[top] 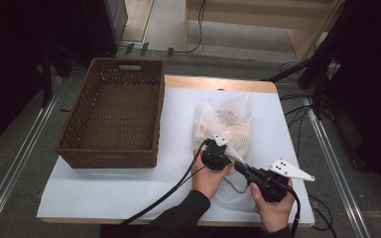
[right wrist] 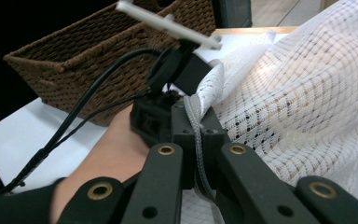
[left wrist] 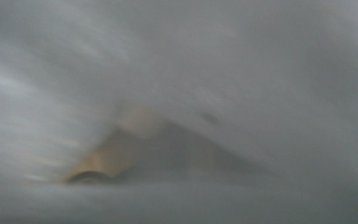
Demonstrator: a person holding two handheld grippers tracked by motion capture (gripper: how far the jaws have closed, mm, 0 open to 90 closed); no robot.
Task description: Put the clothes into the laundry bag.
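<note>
A white mesh bag with pale beige contents lies on the white table, right of centre. My right gripper comes in from the lower right and is shut on the bag's thick hem, which runs between its two black jaws. My left gripper presses against the bag's near edge, just left of the right one, with its jaws buried in the mesh. In the right gripper view the left gripper sits right behind the pinched hem. The left gripper view is a grey blur of mesh over something tan.
A brown wicker basket stands empty on the left part of the table; its wall also rises behind the left hand. Black cables trail from both grippers toward the near edge. Bare white table lies in front of the basket.
</note>
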